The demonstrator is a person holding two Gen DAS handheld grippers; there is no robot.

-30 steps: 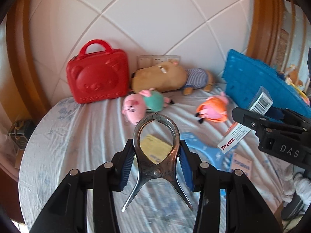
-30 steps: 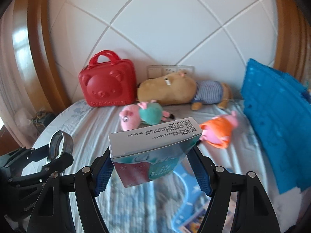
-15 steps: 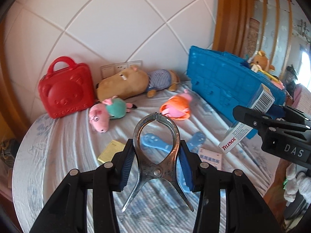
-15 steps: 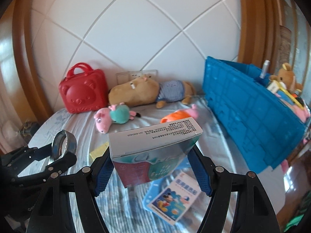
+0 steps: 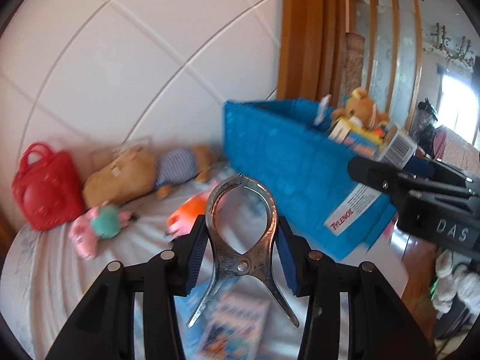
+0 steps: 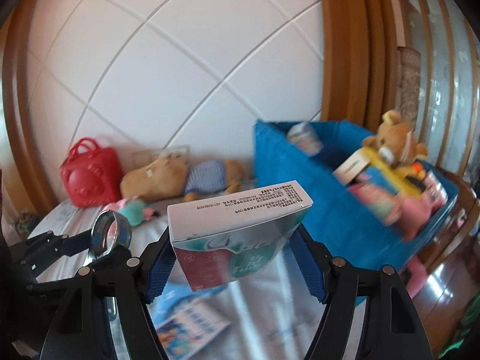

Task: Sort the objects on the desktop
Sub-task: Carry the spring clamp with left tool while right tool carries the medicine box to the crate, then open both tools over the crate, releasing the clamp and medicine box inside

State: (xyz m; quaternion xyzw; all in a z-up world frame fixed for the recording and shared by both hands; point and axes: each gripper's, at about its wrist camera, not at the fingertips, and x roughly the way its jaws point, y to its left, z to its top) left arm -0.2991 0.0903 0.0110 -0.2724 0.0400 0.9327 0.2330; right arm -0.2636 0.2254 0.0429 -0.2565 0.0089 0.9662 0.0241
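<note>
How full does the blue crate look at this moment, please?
Partly full at least: in the blue crate a teddy bear, boxes and packets rise above its rim. Its far end looks emptier, and blur hides the bottom.

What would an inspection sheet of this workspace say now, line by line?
Surface: round table under a pale cloth, against a white wall.
Job's things: metal clamp and medicine box, both held in the air; blue bin at the right, already holding a teddy bear and boxes.
Clutter: red case, big brown plush, pink plush, orange plush, a printed box lying flat.
Grippers: left gripper shut on the clamp; right gripper shut on the box.
Cables: nothing seen.
Surroundings: wooden frame, glass partition, wooden floor.
</note>
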